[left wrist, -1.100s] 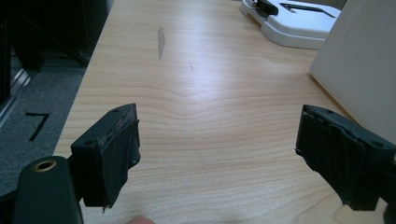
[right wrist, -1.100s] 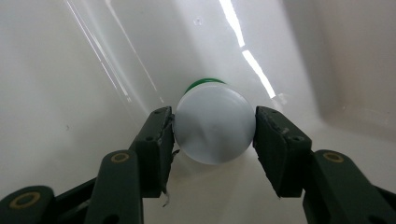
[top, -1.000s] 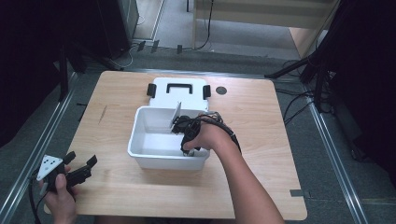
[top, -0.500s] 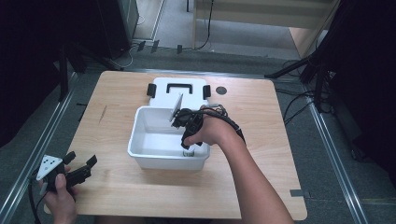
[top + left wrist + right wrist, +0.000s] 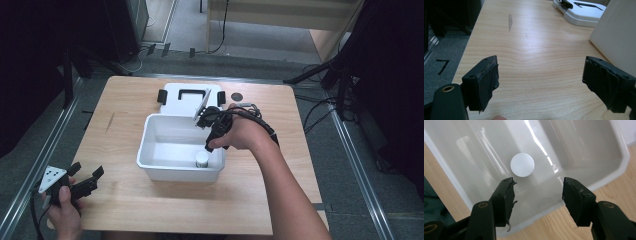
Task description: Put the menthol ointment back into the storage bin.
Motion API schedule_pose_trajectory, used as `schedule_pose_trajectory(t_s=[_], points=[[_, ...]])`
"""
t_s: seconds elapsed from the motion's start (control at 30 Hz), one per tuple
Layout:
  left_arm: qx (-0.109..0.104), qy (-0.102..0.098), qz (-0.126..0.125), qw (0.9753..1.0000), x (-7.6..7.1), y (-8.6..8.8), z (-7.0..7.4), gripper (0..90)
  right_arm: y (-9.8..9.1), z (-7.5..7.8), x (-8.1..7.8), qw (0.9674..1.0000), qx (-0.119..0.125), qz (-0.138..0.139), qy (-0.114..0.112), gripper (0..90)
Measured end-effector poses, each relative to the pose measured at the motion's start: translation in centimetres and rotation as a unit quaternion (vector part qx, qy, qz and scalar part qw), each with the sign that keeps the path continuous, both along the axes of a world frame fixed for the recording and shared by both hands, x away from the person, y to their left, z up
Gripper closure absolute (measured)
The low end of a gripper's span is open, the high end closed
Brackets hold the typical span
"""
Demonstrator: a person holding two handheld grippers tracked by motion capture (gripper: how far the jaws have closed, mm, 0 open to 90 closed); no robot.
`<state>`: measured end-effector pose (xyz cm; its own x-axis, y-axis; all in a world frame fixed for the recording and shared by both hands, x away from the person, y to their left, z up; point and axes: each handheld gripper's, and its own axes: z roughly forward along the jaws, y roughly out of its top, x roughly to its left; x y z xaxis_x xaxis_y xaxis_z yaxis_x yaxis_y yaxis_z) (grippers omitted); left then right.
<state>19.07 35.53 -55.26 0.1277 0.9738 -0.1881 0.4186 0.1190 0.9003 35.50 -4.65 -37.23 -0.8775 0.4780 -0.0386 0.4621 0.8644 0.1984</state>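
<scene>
White plastic forms the open bin (image 5: 150, 145) set mid-tabletop (image 5: 260, 200), and a small white-capped container (image 5: 202, 159) is seen standing inside it near the front right corner. The right gripper (image 5: 212, 131) is held above the bin's right side, its fingers (image 5: 505, 195) spread apart with nothing between them, the cap lying below and beyond them. The bin's lid (image 5: 187, 98) lies flat behind the bin. The left gripper (image 5: 87, 180) is held at the tabletop's front left corner, fingers (image 5: 485, 80) wide apart over bare wood.
</scene>
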Motion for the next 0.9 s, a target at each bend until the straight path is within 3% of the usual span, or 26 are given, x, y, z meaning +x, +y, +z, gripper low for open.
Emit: schedule_pose_trajectory(t_s=[0.4, 0.9], points=[[0.0, 0.0, 0.0, 1.0, 0.0, 0.0, 0.0, 14.0, -3.8, 1.2, 0.0, 0.9995, 0.004, -0.031, -0.008, 42.5], [0.001, 0.001, 0.0, 1.0, 0.0, -0.1, 0.0, 14.0, -9.6, -0.5, -0.4, 0.9963, 0.021, -0.083, 0.003, 41.9]])
